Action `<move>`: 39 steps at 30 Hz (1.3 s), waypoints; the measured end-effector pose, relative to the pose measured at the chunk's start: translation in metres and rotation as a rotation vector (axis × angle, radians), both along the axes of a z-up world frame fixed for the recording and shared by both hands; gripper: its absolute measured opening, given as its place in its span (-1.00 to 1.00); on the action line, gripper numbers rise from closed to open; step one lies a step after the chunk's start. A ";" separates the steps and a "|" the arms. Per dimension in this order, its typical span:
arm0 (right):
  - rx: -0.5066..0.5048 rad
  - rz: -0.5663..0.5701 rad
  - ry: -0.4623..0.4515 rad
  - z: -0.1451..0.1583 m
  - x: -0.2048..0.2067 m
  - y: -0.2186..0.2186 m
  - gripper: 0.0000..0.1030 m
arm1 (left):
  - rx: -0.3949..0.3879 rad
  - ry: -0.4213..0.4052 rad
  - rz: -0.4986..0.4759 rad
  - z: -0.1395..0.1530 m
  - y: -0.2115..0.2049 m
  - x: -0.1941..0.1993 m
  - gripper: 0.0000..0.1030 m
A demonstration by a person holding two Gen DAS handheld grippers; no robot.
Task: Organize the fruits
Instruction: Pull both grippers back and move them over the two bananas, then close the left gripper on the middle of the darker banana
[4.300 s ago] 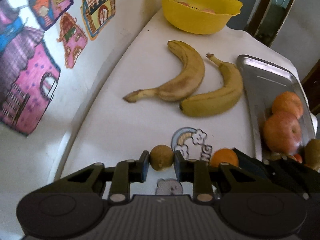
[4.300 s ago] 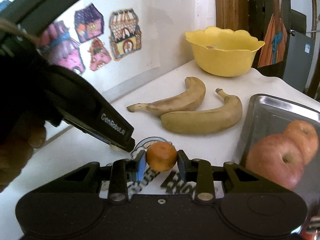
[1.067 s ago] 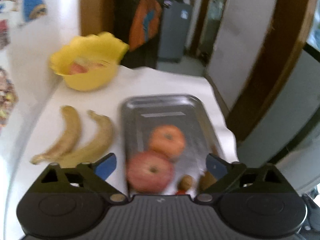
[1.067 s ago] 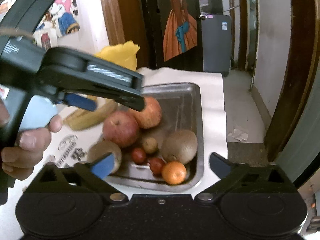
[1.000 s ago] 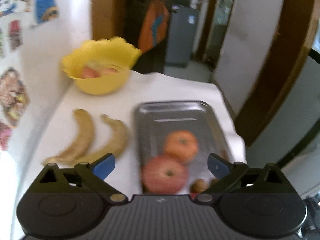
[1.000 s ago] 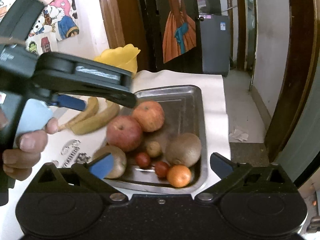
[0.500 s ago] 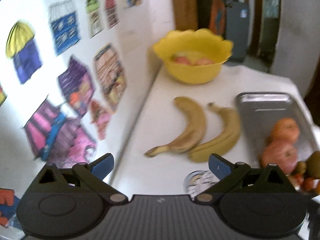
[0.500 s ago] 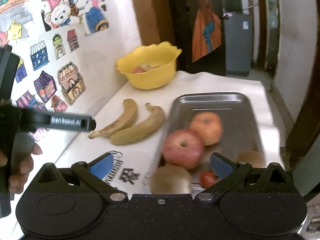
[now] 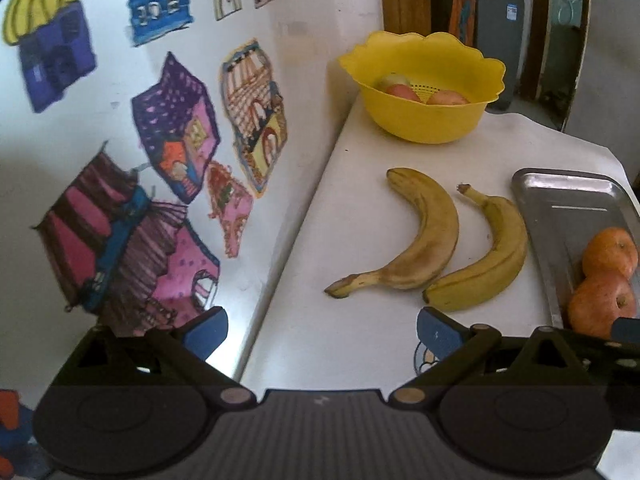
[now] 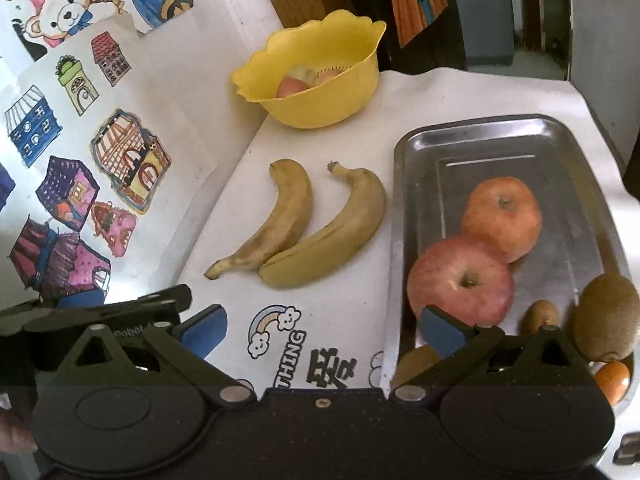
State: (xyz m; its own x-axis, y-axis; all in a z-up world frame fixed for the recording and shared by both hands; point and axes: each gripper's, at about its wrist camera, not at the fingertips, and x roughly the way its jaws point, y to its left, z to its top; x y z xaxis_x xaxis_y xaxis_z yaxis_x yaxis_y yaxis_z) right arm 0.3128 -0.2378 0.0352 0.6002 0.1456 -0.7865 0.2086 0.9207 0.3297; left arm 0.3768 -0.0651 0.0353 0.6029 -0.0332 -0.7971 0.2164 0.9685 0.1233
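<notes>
Both hand-held grippers are now empty with jaws spread wide: left hand-held gripper (image 9: 320, 326) faces the two bananas, right hand-held gripper (image 10: 320, 326) hangs over the table edge of the tray. 4.3 s ago each pinched a small fruit, left a brown kiwi, right a small orange; those now sit in the shiny rectangular metal tray (image 10: 480, 132) with two red-orange apples (image 10: 460, 282), a small brown kiwi (image 10: 541, 315), a big kiwi (image 10: 607, 318) and the small orange (image 10: 612, 380). Small fruits look sorted. Two spotted yellow bananas (image 10: 324, 232) lie touching on the white table (image 9: 360, 340), likely next. Yellow scalloped plastic bowl (image 9: 424, 84) holds more fruit. Readable: "THING" table sticker (image 10: 294, 354) under a rainbow; part of "GenRobot" lettering on the left gripper body.
</notes>
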 end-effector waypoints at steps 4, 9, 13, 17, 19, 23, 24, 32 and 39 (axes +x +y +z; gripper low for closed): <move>-0.028 0.004 -0.013 -0.002 0.000 -0.004 0.99 | -0.014 0.012 0.006 -0.005 -0.008 0.009 0.99; -0.106 0.027 -0.055 -0.003 0.000 -0.011 0.99 | -0.045 0.020 -0.002 -0.010 -0.025 0.026 0.99; -0.112 0.053 -0.064 -0.008 0.009 -0.018 0.99 | -0.038 0.013 -0.037 -0.012 -0.041 0.043 0.99; -0.140 0.097 -0.099 -0.008 0.016 -0.020 0.99 | -0.027 0.047 -0.076 -0.019 -0.057 0.067 0.99; -0.179 0.120 -0.118 -0.005 0.020 -0.018 0.98 | -0.020 0.060 -0.094 -0.024 -0.063 0.076 0.99; -0.230 0.140 -0.149 -0.004 0.028 -0.014 0.98 | 0.014 0.088 -0.113 -0.037 -0.072 0.091 0.98; -0.234 0.141 -0.148 -0.005 0.031 -0.014 0.98 | 0.021 0.101 -0.112 -0.041 -0.074 0.094 0.98; -0.330 0.151 -0.145 -0.014 0.036 -0.015 0.98 | 0.039 0.144 -0.160 -0.058 -0.089 0.105 0.74; -0.367 0.152 -0.129 -0.019 0.047 -0.019 0.97 | -0.064 0.206 -0.199 -0.057 -0.087 0.104 -0.05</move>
